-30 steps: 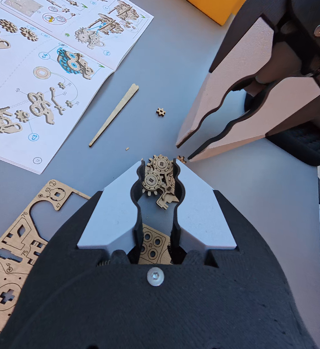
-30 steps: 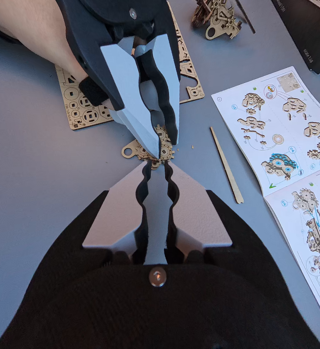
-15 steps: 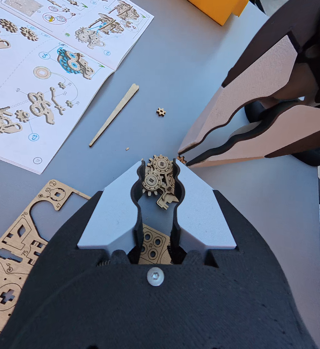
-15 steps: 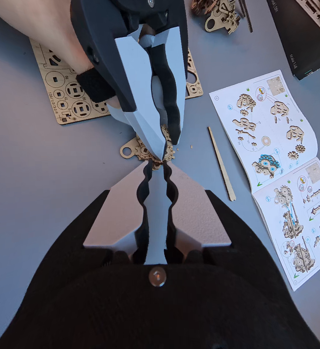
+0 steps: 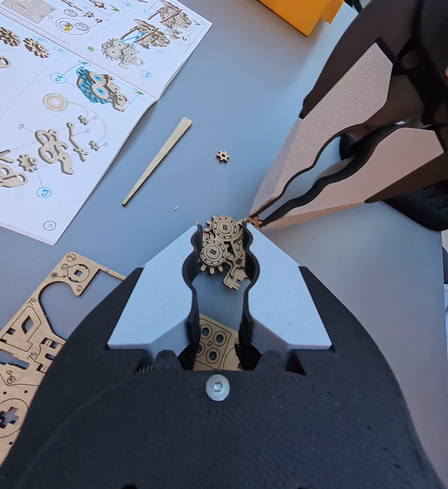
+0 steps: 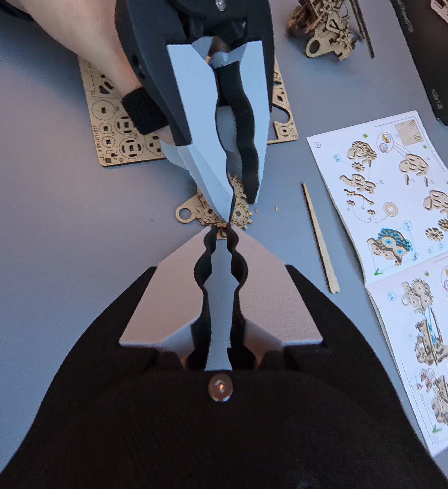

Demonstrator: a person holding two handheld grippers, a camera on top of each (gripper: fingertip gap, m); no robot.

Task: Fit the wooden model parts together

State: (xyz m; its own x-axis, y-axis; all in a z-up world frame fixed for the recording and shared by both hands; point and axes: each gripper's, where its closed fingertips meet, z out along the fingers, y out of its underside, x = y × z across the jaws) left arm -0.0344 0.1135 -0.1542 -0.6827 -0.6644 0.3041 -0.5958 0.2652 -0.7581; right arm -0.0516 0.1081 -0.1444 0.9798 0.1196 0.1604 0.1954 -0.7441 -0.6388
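A grey tabletop (image 5: 244,79) fills both views. The instruction booklet (image 5: 45,105) lies open in the upper left of the left wrist view, and runs down the right edge of the right wrist view. A laser-cut wooden parts sheet (image 5: 14,344) sits at the lower left of the left wrist view, partly under the left gripper. A black box (image 6: 434,53) occupies the upper right corner of the right wrist view, with a partly built wooden model (image 6: 326,31) beside it at the top. A yellow object (image 5: 305,13) shows at the top edge of the left wrist view.

The left gripper (image 5: 220,232) comes up from the bottom centre of its view. Its pale blue fingers (image 5: 159,296) are closed partway around the gear assembly (image 5: 223,246), pinning it on the tabletop near mid-frame. The right gripper (image 5: 256,221) reaches in from the upper right of that view. Its pinkish fingers (image 5: 323,148) are nearly together at the tips, pinching a tiny gear-shaped piece (image 5: 254,221) right against the assembly's edge, touching or just beside the left gripper's tip.

A thin tapered wooden stick (image 5: 156,161) lies between booklet and grippers. A small notched wooden piece (image 5: 223,156) rests alone above the assembly, and a few wood crumbs (image 5: 176,208) lie nearby.
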